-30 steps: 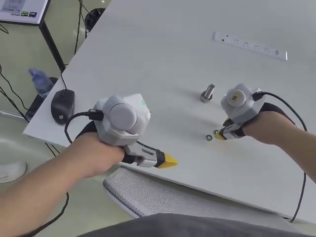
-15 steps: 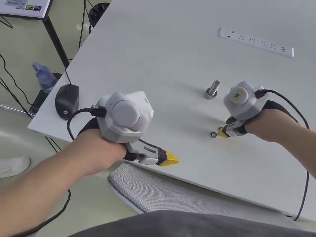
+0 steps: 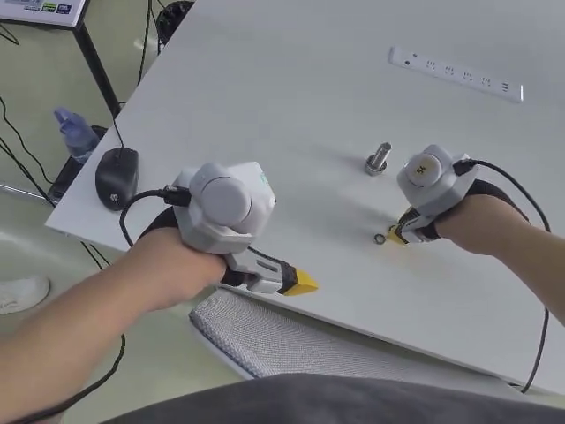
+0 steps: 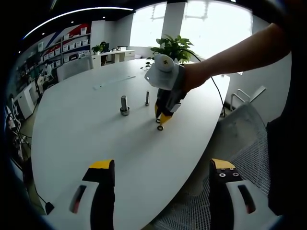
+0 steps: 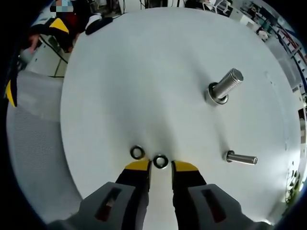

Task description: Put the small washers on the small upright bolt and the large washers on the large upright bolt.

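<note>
Steel washer on the white bench, at the right gripper's tips.
Its fingers stand narrowly apart, the washer lying between their yellow ends; a second washer lies just beside. Large bolt and small bolt stand beyond. Left gripper: fingers spread wide.

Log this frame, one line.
left gripper: open, clear of parts | right gripper: open, tips at silver ring washer on white table | second washer: beside | large steel bolt, thin steel bolt: upright
</note>
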`<state>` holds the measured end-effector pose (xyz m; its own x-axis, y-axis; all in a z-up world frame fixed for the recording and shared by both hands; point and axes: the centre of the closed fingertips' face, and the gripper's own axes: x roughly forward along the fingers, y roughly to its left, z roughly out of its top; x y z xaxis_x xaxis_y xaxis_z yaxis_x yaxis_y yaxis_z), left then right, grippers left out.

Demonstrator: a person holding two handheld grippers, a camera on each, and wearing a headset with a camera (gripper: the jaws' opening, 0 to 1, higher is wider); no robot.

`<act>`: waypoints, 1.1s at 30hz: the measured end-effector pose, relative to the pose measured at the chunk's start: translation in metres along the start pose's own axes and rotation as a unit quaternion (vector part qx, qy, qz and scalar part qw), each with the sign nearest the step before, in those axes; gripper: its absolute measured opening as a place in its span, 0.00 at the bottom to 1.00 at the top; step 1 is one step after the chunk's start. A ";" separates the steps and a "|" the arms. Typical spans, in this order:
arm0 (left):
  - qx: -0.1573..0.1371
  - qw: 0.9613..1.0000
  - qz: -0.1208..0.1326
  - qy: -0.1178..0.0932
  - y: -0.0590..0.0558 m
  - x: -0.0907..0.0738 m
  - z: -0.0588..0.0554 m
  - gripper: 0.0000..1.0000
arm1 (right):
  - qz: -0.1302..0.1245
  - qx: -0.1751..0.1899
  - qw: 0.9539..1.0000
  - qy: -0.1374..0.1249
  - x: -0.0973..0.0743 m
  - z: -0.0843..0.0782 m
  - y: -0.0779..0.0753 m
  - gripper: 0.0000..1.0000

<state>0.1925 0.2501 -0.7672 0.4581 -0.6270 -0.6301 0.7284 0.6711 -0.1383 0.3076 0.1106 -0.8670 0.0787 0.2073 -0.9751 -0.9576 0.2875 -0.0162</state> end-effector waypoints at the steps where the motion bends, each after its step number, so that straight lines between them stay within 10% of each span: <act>1: 0.000 1.000 0.000 0.001 0.000 0.000 0.000 0.80 | -0.002 -0.001 1.000 0.001 0.000 0.000 -0.001 0.16; 33: 0.006 1.000 -0.025 0.014 -0.013 0.000 -0.008 0.75 | -0.004 0.032 0.999 0.030 0.001 0.000 -0.001 0.16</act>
<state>0.1789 0.2443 -0.7711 0.4064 -0.6485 -0.6436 0.7560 0.6343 -0.1617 0.3085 0.1107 -0.8681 0.0677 0.1487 -0.9866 -0.9375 0.3478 -0.0119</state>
